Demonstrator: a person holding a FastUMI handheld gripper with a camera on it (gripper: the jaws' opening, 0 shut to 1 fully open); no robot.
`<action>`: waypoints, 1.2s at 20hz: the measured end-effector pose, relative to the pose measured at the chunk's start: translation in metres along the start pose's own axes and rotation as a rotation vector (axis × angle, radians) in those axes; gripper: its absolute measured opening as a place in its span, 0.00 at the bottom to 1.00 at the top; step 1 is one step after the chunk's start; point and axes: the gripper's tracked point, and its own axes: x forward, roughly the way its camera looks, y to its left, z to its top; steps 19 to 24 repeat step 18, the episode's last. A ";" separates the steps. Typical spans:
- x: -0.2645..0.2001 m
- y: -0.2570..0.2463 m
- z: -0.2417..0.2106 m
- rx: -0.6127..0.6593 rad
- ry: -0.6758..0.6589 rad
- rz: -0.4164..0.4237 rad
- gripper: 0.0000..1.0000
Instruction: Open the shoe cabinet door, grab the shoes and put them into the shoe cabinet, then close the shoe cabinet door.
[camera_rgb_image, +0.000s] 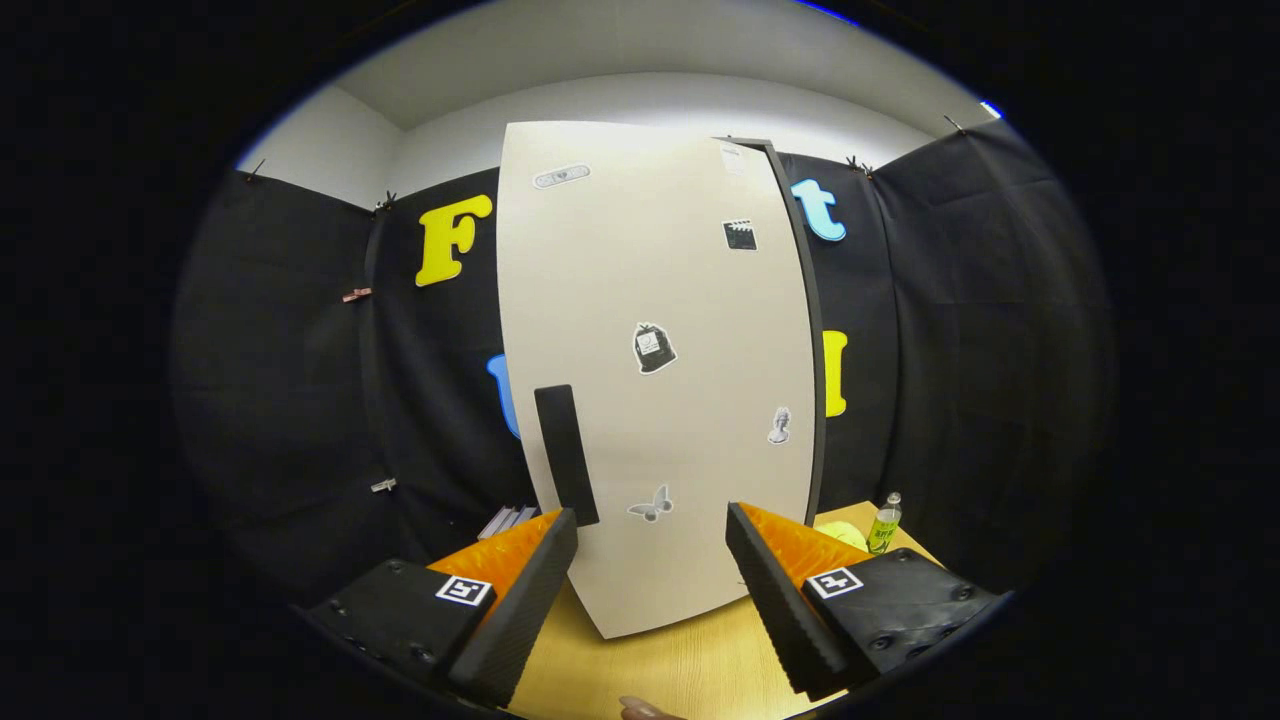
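Note:
A tall cream shoe cabinet (655, 300) stands on the wooden table (650, 670) straight ahead of me, its door shut and dotted with small stickers. A dark vertical handle (566, 455) sits on the door's lower left, just above my left fingertip. My gripper (652, 545) is open, its two fingers spread wide in front of the door's lower part with nothing between them. The shoes are hidden from this view.
A small green bottle (884, 523) and a yellow object (845, 535) stand on the table to the right of the cabinet. Some flat light items (508, 520) lie to its left. A fingertip (640, 709) shows at the near table edge.

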 end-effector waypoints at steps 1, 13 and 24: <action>0.000 0.000 -0.001 -0.001 0.002 -0.002 0.98; 0.002 0.008 0.005 -0.027 -0.029 0.000 0.98; 0.005 0.015 0.010 -0.049 -0.055 0.011 0.98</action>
